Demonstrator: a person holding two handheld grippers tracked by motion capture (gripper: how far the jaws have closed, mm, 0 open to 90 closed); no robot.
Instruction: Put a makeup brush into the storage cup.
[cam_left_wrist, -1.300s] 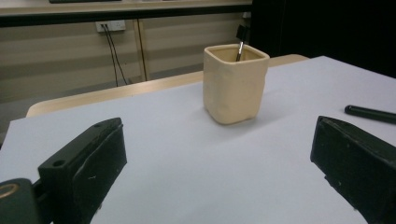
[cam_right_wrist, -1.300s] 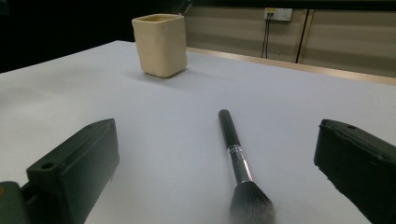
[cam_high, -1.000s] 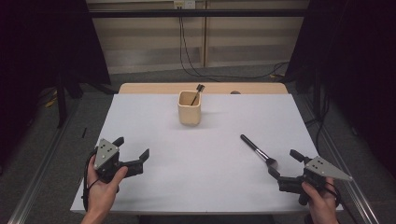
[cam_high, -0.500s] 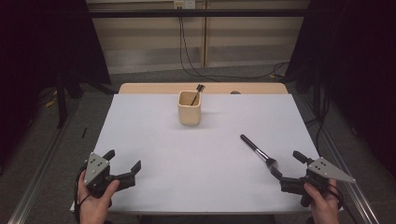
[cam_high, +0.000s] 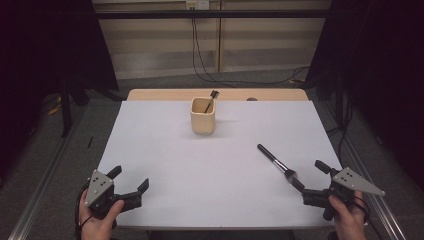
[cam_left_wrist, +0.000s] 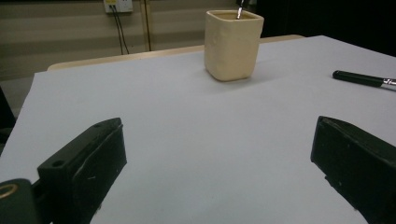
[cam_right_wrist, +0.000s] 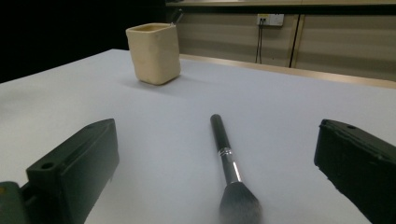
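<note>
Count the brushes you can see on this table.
2. One brush lies flat on the table between the open right gripper's jaws. Another stands in the cup; the cup could hide more.

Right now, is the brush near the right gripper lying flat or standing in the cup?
Lying flat: the brush rests on the table, apart from the cup.
</note>
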